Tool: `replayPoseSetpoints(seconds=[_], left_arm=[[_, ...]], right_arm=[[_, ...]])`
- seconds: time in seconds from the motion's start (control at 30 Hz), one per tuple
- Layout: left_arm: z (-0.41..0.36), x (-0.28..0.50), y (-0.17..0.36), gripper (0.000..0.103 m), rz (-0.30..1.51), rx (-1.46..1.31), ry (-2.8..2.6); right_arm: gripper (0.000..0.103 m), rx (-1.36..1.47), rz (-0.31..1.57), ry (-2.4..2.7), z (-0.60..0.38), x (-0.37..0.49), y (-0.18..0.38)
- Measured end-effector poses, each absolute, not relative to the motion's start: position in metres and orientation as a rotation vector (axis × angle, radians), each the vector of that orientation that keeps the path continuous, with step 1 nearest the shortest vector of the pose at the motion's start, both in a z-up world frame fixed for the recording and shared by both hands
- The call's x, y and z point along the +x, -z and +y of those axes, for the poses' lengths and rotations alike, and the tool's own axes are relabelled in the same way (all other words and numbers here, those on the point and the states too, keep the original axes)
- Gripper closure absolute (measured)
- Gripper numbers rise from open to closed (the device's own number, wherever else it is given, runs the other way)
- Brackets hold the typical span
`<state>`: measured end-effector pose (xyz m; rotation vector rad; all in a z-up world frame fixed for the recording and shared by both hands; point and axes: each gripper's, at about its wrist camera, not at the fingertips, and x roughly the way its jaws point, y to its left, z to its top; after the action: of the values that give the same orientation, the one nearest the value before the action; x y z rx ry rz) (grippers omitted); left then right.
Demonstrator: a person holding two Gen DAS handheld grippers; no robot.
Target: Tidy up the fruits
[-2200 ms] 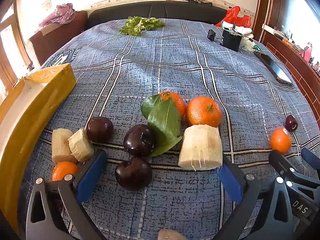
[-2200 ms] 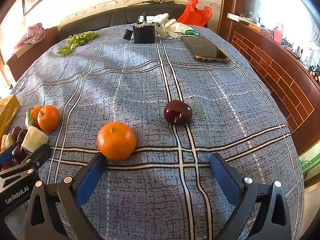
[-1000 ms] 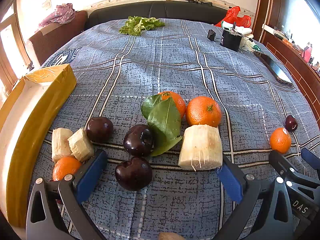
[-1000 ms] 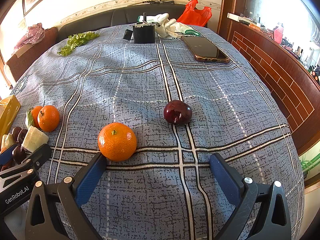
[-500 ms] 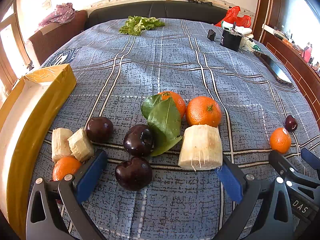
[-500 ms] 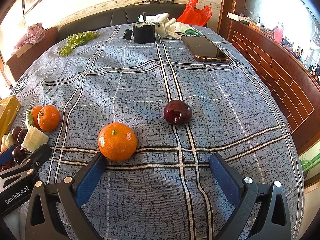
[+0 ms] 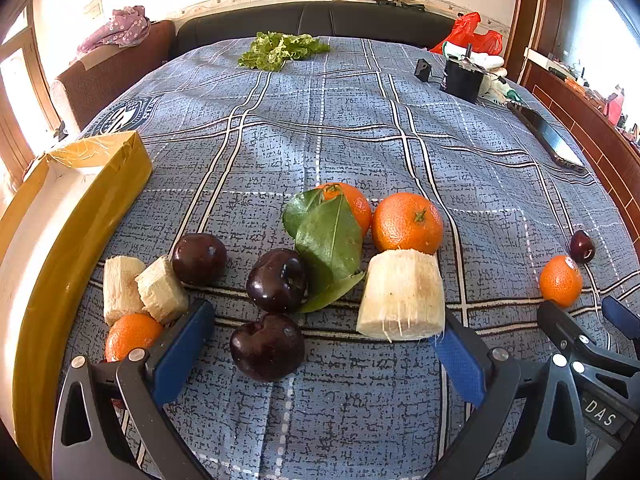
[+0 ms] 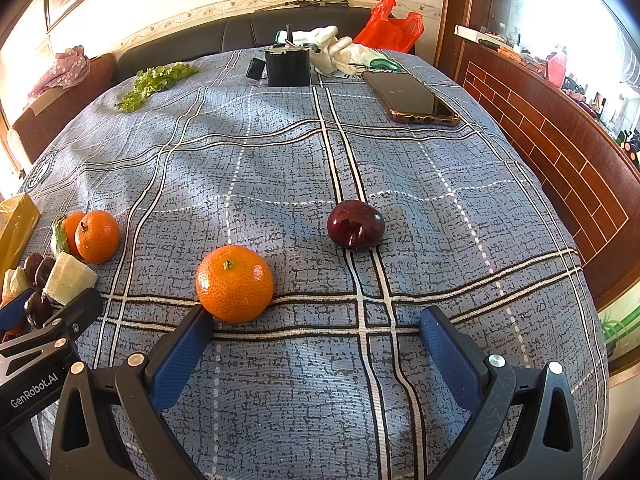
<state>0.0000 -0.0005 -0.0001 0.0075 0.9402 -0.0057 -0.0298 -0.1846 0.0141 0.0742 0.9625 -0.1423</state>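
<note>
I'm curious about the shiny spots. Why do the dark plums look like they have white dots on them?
Left wrist view: bright window light glints off the glossy middle plum and front plum. Right wrist view: the lone plum shines less, while the phone mirrors the light.

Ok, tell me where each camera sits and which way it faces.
Left wrist: on the left hand-held gripper, low over the tablecloth, facing plums, oranges and cane pieces; the right hand-held gripper's tip shows.
Right wrist: on the right hand-held gripper, facing a lone orange and plum.
Shared: phone, lettuce.
</note>
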Motion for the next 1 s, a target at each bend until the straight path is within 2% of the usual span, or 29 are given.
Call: replayPoseSetpoints(seconds=[0.6,1.0], left_arm=[[-0.0031,-0.0002,0.0002,0.000,0.942,-0.009,-0.026],[-0.0050,-0.0022,-0.0012,0.000,1.016,0.036,0.059]], right_arm=[[0.000,0.077,0.963,0.142,-0.1848,-0.0300,-0.0156],[0.000,0.088,1.002,0.132,-0.1904,-0.0351,-0.0174]])
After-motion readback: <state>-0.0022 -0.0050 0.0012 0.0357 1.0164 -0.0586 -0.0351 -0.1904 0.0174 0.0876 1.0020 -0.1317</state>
